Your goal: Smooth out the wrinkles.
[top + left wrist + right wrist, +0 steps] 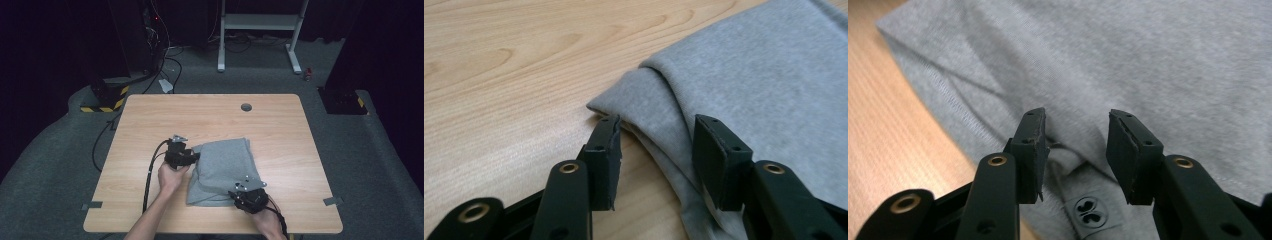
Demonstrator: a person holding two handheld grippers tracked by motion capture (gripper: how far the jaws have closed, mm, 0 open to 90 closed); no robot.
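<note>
Dark room, grey carpet, a white metal frame [260,30] at the far wall; light wooden table [150,115] in the middle with a cable port [246,106] near its far edge. Grey folded garment [225,167] lies on the near half of the table, slightly right of centre, layers stacked unevenly. Left gripper [192,156] sits at the garment's left edge, hand behind it on the bare wood. In the left gripper view its jaws stand apart, a folded corner of the cloth [639,95] just ahead of them and a lower cloth edge running between them; pads not pressing on it. Right gripper [240,192] is at the garment's near right corner, over the fabric. In the right gripper view its jaws are also parted above the grey cloth [1128,55], a small dark button [1090,210] on the fabric below the gap; nothing pinched. Black cable [148,175] trails from the left gripper toward the near table edge.
</note>
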